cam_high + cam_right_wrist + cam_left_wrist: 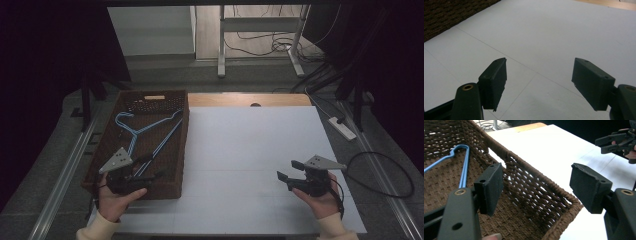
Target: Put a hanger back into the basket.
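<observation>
A dark wicker basket [185, 131] stands at the table's left with blue wire hangers [145, 131] lying in it. My left gripper [150, 176] hovers over the basket's near right corner, open with nothing between its pads. In the left gripper view the jaws [536, 182] stand wide over the basket's rim [544, 178], with a blue hanger [464, 166] on the woven bottom to their left. My right gripper [289, 170] is held over the white table at the near right, open and empty. The right gripper view has its jaws [539, 75] wide apart above the bare white surface.
The white tabletop [250, 145] stretches between the two hands, with a wooden strip [250, 100] along its far edge. A power strip [342, 127] and a looped cable [385, 172] lie off the right side. Desk legs [221, 45] stand beyond the table. The right gripper [616, 141] appears far off in the left gripper view.
</observation>
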Motion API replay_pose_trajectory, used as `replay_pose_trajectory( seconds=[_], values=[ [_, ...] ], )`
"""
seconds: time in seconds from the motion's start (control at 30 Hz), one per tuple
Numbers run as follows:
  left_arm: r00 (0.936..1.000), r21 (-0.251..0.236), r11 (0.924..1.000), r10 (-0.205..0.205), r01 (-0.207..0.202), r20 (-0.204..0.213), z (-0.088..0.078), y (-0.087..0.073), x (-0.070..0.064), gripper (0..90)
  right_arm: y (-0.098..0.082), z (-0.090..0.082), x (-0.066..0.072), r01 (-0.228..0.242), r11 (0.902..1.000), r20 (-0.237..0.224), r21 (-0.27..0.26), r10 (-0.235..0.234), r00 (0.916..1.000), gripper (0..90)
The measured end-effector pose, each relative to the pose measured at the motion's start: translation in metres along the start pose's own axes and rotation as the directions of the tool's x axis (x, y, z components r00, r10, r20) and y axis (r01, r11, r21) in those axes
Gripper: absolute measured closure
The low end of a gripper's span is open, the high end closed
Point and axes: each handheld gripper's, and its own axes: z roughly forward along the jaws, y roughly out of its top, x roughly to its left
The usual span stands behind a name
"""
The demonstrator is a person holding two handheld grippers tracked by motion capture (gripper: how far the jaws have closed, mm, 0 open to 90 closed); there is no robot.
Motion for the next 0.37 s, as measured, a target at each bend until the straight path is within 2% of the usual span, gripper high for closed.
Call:
replay_pose_trajectory(
  seconds=[0.37],
  values=[
    [1.0, 0.015, 0.9999, -0.002, 0.002, 0.007, 0.0064, -0.005, -0.0015, 27.9, 0.0014, -0.0012, 0.0017, 0.016, 0.9998, -0.002, -0.008, -0.016, 0.9999, 29.0]
  ],
)
